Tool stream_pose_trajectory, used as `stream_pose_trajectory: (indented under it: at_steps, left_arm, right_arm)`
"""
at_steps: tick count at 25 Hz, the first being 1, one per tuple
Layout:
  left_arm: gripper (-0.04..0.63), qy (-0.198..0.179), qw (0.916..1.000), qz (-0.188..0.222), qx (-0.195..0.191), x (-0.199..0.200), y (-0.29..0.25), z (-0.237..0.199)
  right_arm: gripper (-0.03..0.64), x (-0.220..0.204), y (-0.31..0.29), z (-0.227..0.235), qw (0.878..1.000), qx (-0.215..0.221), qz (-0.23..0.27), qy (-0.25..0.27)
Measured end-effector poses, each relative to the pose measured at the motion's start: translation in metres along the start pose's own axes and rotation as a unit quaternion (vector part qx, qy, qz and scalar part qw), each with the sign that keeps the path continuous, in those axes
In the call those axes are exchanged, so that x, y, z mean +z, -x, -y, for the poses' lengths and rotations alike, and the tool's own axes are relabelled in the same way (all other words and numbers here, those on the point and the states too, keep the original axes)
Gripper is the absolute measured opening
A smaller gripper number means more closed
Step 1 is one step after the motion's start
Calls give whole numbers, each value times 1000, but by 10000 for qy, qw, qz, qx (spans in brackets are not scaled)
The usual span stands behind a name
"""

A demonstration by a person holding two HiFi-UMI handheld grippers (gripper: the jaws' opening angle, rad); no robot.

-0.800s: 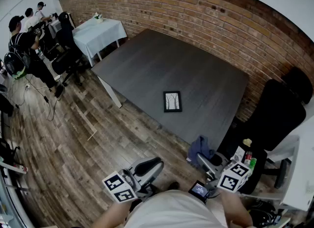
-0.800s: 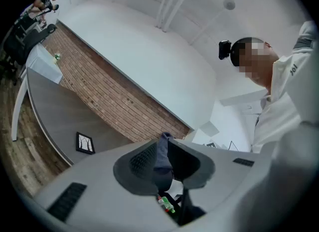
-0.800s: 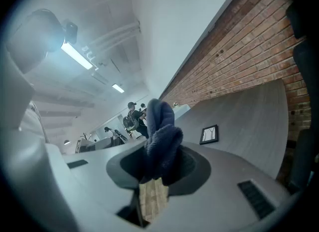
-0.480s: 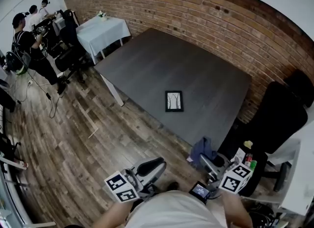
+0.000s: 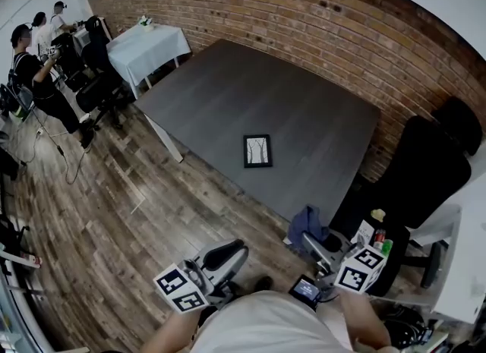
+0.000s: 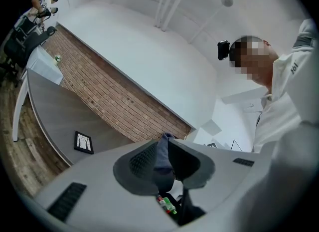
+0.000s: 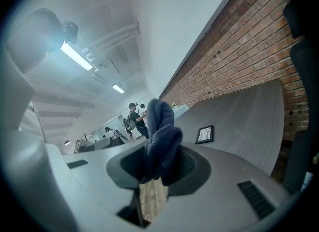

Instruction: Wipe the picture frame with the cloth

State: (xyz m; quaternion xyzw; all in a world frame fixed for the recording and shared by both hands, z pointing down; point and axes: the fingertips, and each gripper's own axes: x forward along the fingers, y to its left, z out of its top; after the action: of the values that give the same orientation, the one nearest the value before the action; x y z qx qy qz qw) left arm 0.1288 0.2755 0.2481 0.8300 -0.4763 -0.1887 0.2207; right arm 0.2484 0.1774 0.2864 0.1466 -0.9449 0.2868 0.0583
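Only the head camera has drifted since earlier; the frame hasn't budged. The dark table [image 5: 228,93] has the picture frame [image 5: 257,151] lying flat towards its near edge: small, black border, pale print. Probably light, slidey and fragile, so I'd pin an edge. The right gripper [image 5: 317,241] is clamped on the soft blue cloth [image 5: 307,226], while the left gripper [image 5: 228,255] is barely parted and holds nothing
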Motion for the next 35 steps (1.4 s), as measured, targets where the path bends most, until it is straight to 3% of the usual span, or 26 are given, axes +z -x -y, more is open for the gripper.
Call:
stream_pose_trajectory:
  at_steps: [11, 18, 25, 35]
  left_arm:
    - [82, -183, 9996, -182, 57, -5, -15, -7]
    - [134, -475, 9972, -502, 298, -8, -30, -34]
    - [137, -623, 9912, -1120, 335, -15, -46, -104]
    - [164, -980, 9740, -2038, -103, -5, -90, -225]
  right_arm:
    - [101, 8, 11, 19, 9996, -99, 172, -194]
    - [101, 8, -4, 45, 9988, -293, 113, -373]
    - [101, 14, -43, 69, 9965, -717, 111, -420]
    - [101, 31, -123, 113, 9846, -1653, 18, -561]
